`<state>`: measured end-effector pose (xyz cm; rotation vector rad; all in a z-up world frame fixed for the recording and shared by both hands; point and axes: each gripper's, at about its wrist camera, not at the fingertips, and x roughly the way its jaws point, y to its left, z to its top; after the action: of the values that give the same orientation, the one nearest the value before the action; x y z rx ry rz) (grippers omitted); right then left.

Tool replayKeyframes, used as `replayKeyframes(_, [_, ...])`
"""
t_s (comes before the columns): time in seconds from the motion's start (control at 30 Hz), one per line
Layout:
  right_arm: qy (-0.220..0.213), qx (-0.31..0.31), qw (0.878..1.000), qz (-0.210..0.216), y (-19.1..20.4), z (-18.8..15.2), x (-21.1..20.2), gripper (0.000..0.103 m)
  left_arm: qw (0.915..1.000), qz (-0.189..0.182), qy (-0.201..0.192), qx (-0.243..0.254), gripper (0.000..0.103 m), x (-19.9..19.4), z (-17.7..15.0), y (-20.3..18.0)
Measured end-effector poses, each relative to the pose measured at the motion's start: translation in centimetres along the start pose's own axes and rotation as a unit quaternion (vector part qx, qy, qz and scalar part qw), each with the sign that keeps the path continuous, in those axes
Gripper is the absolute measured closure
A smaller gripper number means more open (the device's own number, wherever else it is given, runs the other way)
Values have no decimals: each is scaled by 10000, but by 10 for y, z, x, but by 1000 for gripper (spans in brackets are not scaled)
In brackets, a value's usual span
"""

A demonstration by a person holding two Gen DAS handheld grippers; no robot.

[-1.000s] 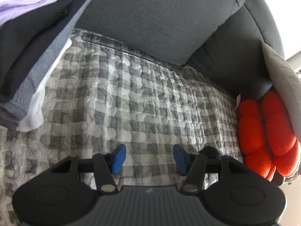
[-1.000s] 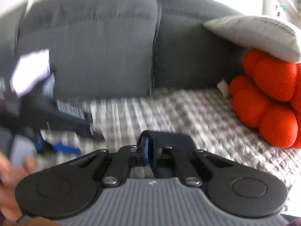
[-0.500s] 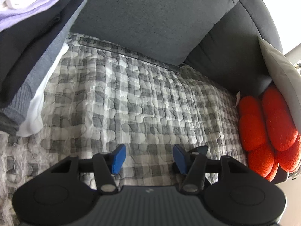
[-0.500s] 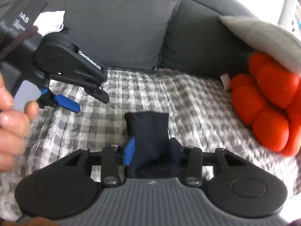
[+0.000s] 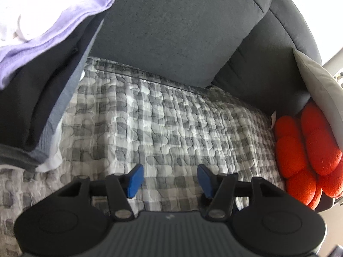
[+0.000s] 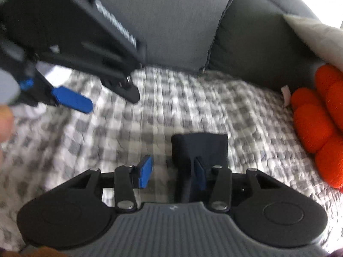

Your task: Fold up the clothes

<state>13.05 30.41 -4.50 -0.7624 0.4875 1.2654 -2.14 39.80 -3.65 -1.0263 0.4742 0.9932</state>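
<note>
We are at the putting-down step: the small folded dark cloth point(image 6: 199, 147) lies on the checked quilt point(image 6: 193, 107) that covers the sofa seat, with our right gripper point(image 6: 171, 171) spread around its near end. The left blue pad stands clear of the cloth with quilt showing in the gap, while the right pad lies against the cloth's edge, so we judge the piece released, not squeezed. Our left gripper point(image 5: 168, 178) hangs over bare quilt with its jaws apart and nothing between them; in the right wrist view it shows up at the upper left, blurred, with part of a hand point(image 6: 5, 122) at the frame edge. To its left a pile of clothes point(image 5: 42, 81) sits in dark, grey, purple and white layers at the end of the seat. An orange knobbly cushion point(image 5: 304, 156) and a pale pillow point(image 5: 321, 94) rest against the sofa point(image 5: 182, 32) at the other end. Next, we think, the right gripper should back off without dragging the cloth open, and then one of us reaches for another piece to fold; whether that pile is the finished stack or the waiting one we cannot tell.
</note>
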Motion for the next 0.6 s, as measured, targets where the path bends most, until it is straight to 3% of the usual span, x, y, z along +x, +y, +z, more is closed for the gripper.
replayKeyframes(0.03, [77,46,10000,3,-1,-1,2,58,10000,10,1,19,46,0,0,-1])
replayKeyframes(0.1, [214,44,9997,-123,0,-3,9,93,10000,27,5,10,46,0,1,0])
replayKeyframes(0.13, [156,108,9996,-224,-1,-4,9,98,10000,36,8,-16,46,1,1,1])
replayKeyframes(0.2, [-59,377,9987,-347,-6,-3,4,98,10000,43,26,-60,46,1,2,3])
replayKeyframes(0.3, [-856,1240,9884,-184,-25,3,-22,98,9999,-47,52,-157,46,-2,3,5])
replayKeyframes(0.4, [-1862,2261,9545,566,-49,3,-54,98,9997,-119,-63,-206,46,-9,4,6])
replayKeyframes(0.47, [-2140,2656,9358,889,-58,1,-61,98,9996,-91,-135,-209,46,-12,5,7])
replayKeyframes(0.5, [-2057,2700,9361,921,-60,1,-57,98,9996,-69,-149,-221,46,-12,5,7])
replayKeyframes(0.6, [-1355,2397,9582,782,-46,1,-37,93,9996,-31,-163,-211,46,-13,5,8])
